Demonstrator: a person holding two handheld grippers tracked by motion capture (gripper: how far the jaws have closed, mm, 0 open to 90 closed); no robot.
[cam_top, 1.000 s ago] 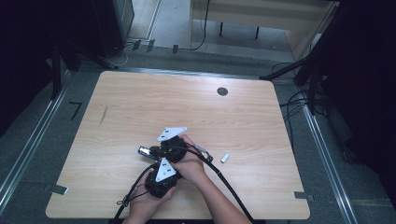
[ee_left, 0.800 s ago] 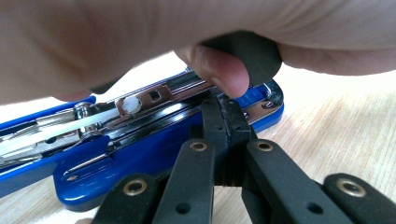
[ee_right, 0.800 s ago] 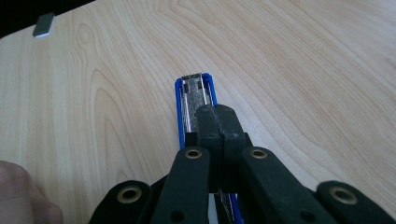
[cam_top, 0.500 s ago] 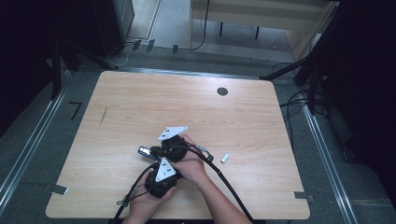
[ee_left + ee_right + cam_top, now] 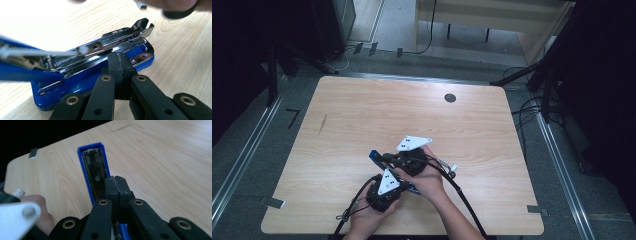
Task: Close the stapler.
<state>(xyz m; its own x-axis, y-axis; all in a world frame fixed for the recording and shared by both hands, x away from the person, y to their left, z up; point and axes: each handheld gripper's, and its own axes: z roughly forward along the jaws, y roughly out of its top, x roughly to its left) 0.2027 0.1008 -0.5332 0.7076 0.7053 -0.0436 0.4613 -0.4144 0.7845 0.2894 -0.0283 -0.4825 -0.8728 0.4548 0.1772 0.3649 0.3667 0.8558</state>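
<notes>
The blue stapler [image 5: 377,156] lies open on the table [image 5: 362,115] near its front edge (metal magazine exposed). The left tongs [image 5: 119,58], closed, press against its base; the right tongs [image 5: 115,185], also closed, rest on the raised blue cover.

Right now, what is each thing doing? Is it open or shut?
Blue stapler: lid swung open, metal staple track bare.
Stapler lid: folded back, inside facing up.
Left gripper: shut, tips at the stapler's base.
Right gripper: shut, over the lid.
</notes>
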